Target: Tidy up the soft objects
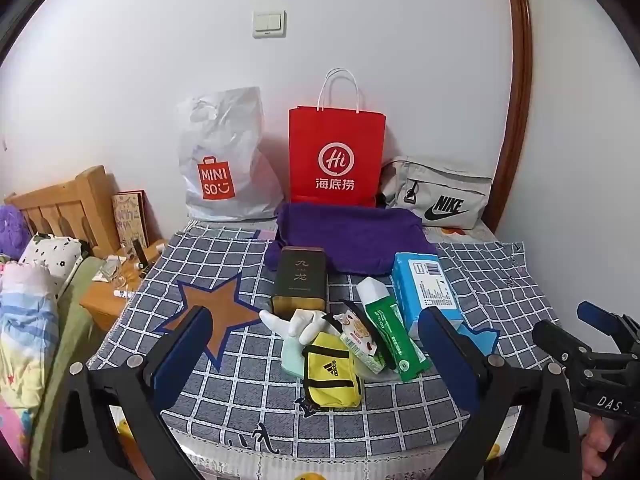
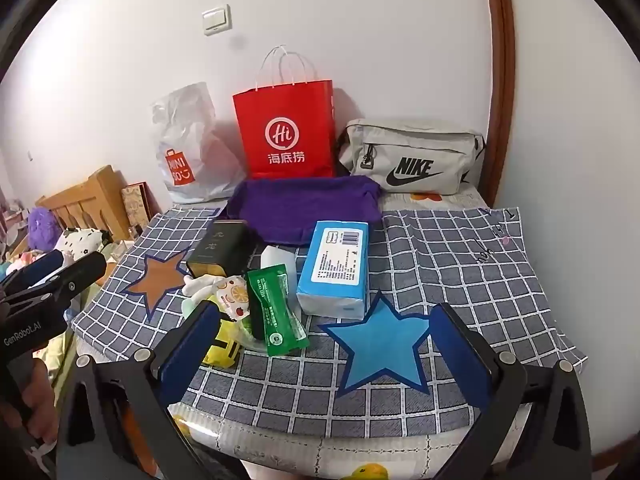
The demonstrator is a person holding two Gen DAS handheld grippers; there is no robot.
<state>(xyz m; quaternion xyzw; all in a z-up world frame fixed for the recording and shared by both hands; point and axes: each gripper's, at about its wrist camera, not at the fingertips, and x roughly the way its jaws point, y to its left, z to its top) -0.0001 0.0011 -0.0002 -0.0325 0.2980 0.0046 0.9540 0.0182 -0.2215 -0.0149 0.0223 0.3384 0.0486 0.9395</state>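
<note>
Both claws stood fully open and empty, hovering short of the near edge of the checked cloth, angled downward toward the pile.

The left claw was the nearer one. The yellow pouch lay directly between its spread fingers as seen from the left wrist, untouched, with its long axis running roughly away from the claw, near to far. A straight advance would likely straddle the pouch across its short width.

The right claw faced the blue star on bare cloth; the pile lay ahead and to its left, the yellow pouch partly hidden behind its left finger.

Just beyond the pouch lay white socks, a small fruit-print pack and a green packet, touching or overlapping one another. The blue tissue pack lay beside them toward the right edge, the dark tin stood behind the socks.

Farther back, a purple towel lay flat. Along the far edge stood a white bag, a red bag and a grey pouch, against the wall.
</note>
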